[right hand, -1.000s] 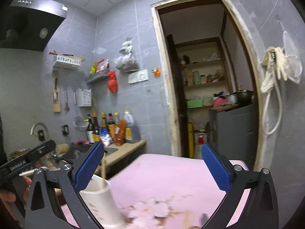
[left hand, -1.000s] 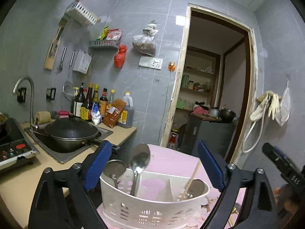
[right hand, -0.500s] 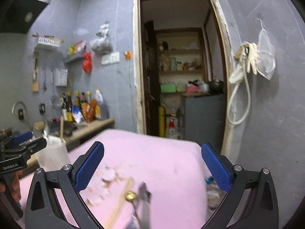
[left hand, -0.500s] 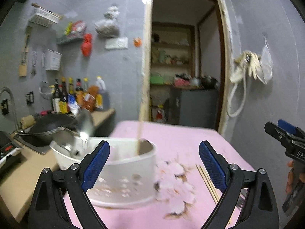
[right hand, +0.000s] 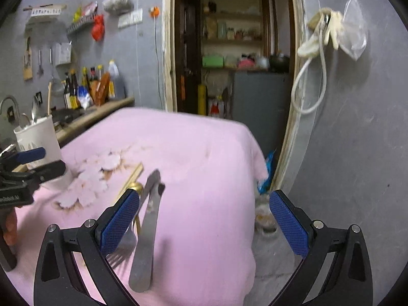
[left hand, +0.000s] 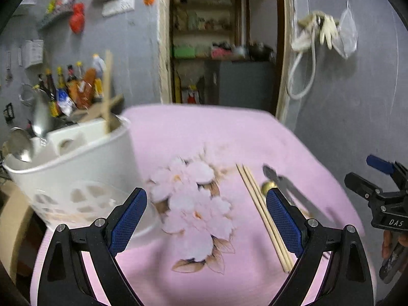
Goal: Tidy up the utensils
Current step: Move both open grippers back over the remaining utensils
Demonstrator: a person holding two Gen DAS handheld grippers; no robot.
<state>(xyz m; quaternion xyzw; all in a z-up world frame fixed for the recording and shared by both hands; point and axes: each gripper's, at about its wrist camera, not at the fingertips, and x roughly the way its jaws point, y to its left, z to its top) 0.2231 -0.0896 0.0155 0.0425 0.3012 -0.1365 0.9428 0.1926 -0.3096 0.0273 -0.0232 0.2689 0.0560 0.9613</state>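
Observation:
A white utensil caddy (left hand: pixel 76 168) stands on the left of the pink flowered tablecloth (left hand: pixel 204 132); it holds spoons (left hand: pixel 40 117) and a wooden chopstick (left hand: pixel 108 89). It also shows far left in the right wrist view (right hand: pixel 38 137). A pair of chopsticks (left hand: pixel 262 211), a knife (right hand: pixel 146 232), a fork (right hand: pixel 122 250) and a gold-tipped utensil (right hand: pixel 136 187) lie on the cloth. My left gripper (left hand: pixel 206 221) is open and empty above the flower print. My right gripper (right hand: pixel 204 224) is open and empty, right of the knife.
A counter with bottles (right hand: pixel 89 86) and a sink lies to the left. A doorway (right hand: pixel 229 51) with shelves is behind the table. Gloves and a hose hang on the right wall (right hand: pixel 321 25). The table's right edge drops to the floor (right hand: pixel 265 219).
Both views swung right and down: the caddy moved from centre to the left, and the chopsticks, knife and fork on the cloth came into view. Both grippers stayed open.

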